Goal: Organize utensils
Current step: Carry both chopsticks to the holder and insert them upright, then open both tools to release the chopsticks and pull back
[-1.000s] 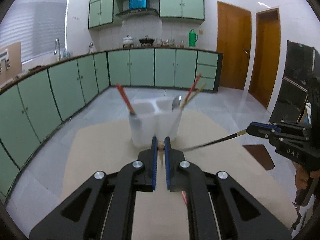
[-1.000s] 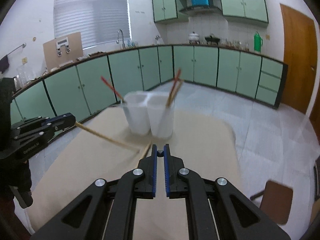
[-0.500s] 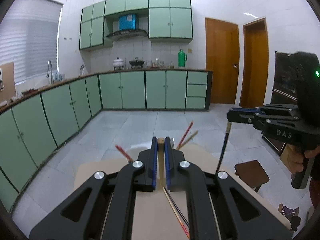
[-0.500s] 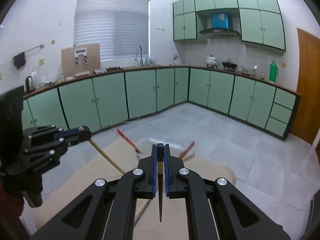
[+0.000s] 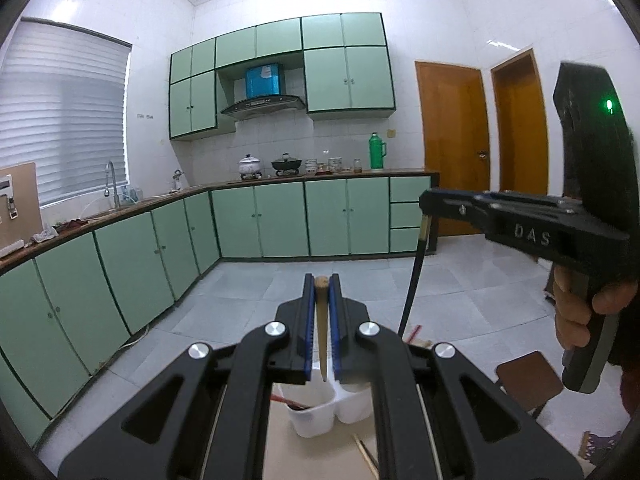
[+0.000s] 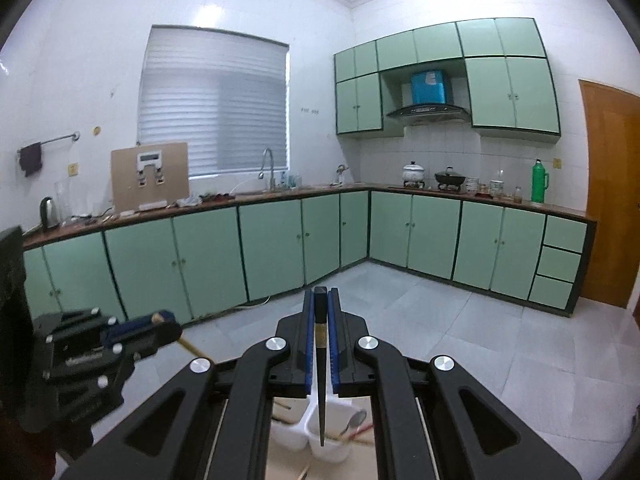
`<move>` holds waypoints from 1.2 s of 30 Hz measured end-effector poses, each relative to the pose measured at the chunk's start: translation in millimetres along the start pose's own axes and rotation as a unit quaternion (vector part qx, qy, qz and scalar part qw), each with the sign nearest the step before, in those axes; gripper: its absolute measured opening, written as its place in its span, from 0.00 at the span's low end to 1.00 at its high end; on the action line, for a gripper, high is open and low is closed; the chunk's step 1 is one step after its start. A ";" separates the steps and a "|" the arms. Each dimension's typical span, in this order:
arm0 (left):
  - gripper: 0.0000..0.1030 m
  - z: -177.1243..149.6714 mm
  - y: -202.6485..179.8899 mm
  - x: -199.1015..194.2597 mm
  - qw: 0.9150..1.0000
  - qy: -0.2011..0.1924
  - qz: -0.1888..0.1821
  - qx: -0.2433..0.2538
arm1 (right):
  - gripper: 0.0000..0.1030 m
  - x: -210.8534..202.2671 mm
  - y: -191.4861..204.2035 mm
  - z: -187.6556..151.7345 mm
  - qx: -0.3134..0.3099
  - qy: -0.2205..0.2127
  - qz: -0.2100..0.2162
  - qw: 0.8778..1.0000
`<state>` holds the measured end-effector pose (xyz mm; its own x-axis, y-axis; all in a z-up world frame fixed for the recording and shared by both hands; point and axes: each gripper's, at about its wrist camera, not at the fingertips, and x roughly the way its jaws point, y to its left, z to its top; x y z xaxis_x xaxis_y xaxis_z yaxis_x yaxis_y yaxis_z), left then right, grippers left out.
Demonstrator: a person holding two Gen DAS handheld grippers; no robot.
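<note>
Both hand-held grippers had risen from the worktop (image 5: 280, 440) — left hand-held gripper (image 5: 322, 288) clamped on a wooden chopstick (image 5: 321, 328), right hand-held gripper (image 6: 321, 300) on a black chopstick (image 6: 321, 392), tips hanging over the white holder (image 6: 328, 448), likely ready for insertion.

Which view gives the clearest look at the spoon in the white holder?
The right wrist view: the spoon shows its bowl leaning in the right-hand compartment of the white holder, beside the right gripper. In the left wrist view that compartment is hidden by the gripper's own frame.
</note>
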<state>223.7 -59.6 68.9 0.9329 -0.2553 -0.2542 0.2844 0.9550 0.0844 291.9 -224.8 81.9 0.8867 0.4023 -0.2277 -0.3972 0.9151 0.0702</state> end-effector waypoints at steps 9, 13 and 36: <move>0.05 -22.6 13.7 59.0 0.999 0.038 0.008 -0.022 | 0.06 58.5 -18.3 -28.8 0.030 0.019 -0.019 0.999; 0.05 -37.5 22.4 83.5 0.998 0.061 0.008 -0.029 | 0.06 75.1 -24.8 -44.7 0.037 0.038 -0.023 0.998; 0.35 -54.3 36.5 85.0 0.996 0.083 0.007 -0.041 | 0.72 51.9 -39.8 -62.8 0.058 0.053 -0.041 0.996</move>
<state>301.4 -38.3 -2.0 0.8851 -0.2205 -0.4098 0.2465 0.9691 0.0111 338.9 -242.1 6.3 0.8827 0.3274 -0.3372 -0.2896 0.9440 0.1584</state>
